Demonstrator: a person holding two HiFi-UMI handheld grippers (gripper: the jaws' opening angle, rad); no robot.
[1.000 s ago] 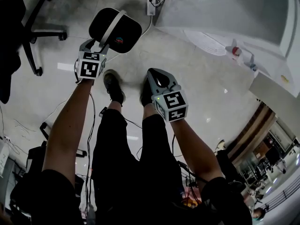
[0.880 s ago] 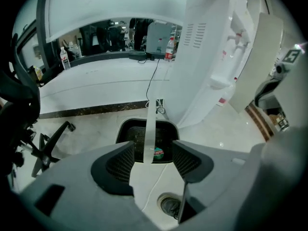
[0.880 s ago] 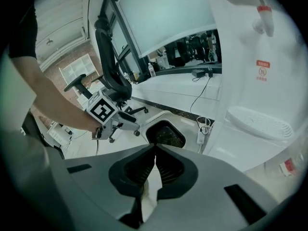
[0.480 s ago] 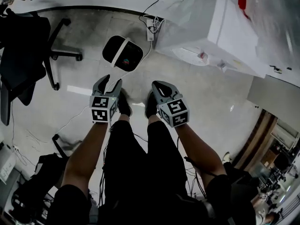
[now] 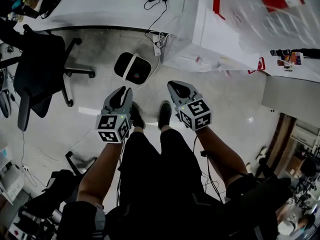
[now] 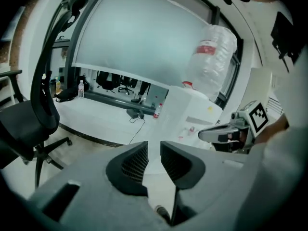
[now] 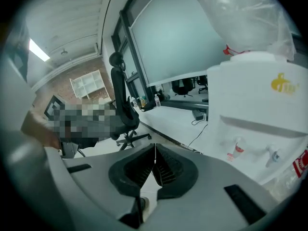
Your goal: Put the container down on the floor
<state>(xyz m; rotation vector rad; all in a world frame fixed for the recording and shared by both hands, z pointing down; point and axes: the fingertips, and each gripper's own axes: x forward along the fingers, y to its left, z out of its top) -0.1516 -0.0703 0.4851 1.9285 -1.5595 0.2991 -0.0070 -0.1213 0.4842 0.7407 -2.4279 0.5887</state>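
The container (image 5: 133, 68), black and rounded with a white band over its top, sits on the pale floor, free of both grippers. My left gripper (image 5: 122, 92) hangs above the floor short of it. Its jaws are closing, a narrow gap still shows between them in the left gripper view (image 6: 154, 146), and nothing is in that gap. My right gripper (image 5: 176, 86) hovers to the right at about the same height, and its pads meet on nothing in the right gripper view (image 7: 155, 148). The person's two shoes show on the floor below the grippers.
A white water dispenser (image 5: 210, 29) with a bottle on top stands at the right behind the container. A power strip (image 5: 159, 40) and cables lie beside it. A black office chair (image 5: 40, 69) stands at the left. A white desk edge (image 5: 100, 6) runs along the back.
My left gripper has come away from the container, which stays on the floor, and its jaws have narrowed. Both grippers and the view have risen away from the floor.
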